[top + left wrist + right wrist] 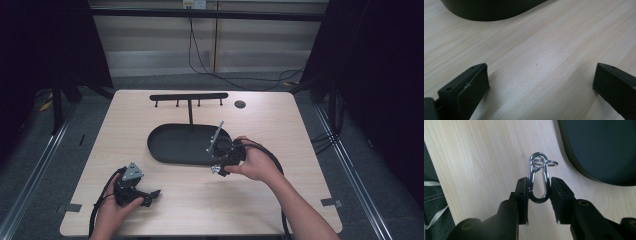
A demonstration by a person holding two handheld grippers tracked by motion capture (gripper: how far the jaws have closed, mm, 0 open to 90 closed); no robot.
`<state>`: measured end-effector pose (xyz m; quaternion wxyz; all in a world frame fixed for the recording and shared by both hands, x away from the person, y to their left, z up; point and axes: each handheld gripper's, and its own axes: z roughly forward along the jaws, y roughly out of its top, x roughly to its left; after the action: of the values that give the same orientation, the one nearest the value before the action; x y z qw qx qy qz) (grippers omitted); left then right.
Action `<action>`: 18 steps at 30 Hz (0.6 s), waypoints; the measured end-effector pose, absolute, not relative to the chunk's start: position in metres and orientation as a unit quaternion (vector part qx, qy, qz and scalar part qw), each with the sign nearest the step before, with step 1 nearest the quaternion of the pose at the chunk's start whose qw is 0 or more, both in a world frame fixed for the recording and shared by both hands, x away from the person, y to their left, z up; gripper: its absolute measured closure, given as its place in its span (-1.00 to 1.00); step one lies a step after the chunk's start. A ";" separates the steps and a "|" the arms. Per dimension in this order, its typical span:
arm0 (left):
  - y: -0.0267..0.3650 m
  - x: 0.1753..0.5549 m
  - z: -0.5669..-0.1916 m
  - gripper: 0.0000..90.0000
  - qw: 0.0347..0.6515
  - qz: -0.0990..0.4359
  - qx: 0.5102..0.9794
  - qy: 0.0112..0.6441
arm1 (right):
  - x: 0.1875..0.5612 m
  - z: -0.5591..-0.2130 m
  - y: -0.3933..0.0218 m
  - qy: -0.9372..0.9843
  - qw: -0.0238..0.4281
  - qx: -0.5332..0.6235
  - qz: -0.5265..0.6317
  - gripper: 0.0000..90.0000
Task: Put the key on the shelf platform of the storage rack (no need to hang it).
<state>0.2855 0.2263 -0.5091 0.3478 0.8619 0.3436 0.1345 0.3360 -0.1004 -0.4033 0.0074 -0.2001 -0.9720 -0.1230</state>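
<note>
1. The pale wood surface [280, 130] sits in a dark room, cables trailing on the floor behind it; a black oval tray [165, 145] lies mid-surface, with a black hook rack [189, 96] standing behind it.
2. My right gripper [539, 188] has its jaws closed on a silver carabiner [538, 178], pinching its sides; a small key ring [549, 162] hangs through its top loop.
3. In the high view, the right gripper [223, 162] holds it just at the tray's near right edge.
4. My left gripper [540, 82] rests low over bare wood, jaws wide apart, holding nothing.
5. I judge the carabiner is grasped and mid-carry; next I'd need to lift it toward the rack and line its loop up with a peg.
</note>
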 end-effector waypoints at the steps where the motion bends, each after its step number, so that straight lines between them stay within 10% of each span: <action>1: 0.226 0.286 -0.509 -1.00 0.350 0.134 0.861 0.344 | 0.338 -0.402 -0.100 -0.972 0.005 -0.200 -0.123 0.52; 18: 0.226 0.286 -0.509 -1.00 0.350 0.134 0.861 0.344 | 0.350 -0.397 -0.097 -0.969 -0.003 -0.212 -0.126 0.52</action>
<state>0.2856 0.2263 -0.5094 0.3500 0.8611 0.3436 0.1341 0.3504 -0.0971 -0.3969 -0.0026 -0.2116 -0.9692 -0.1257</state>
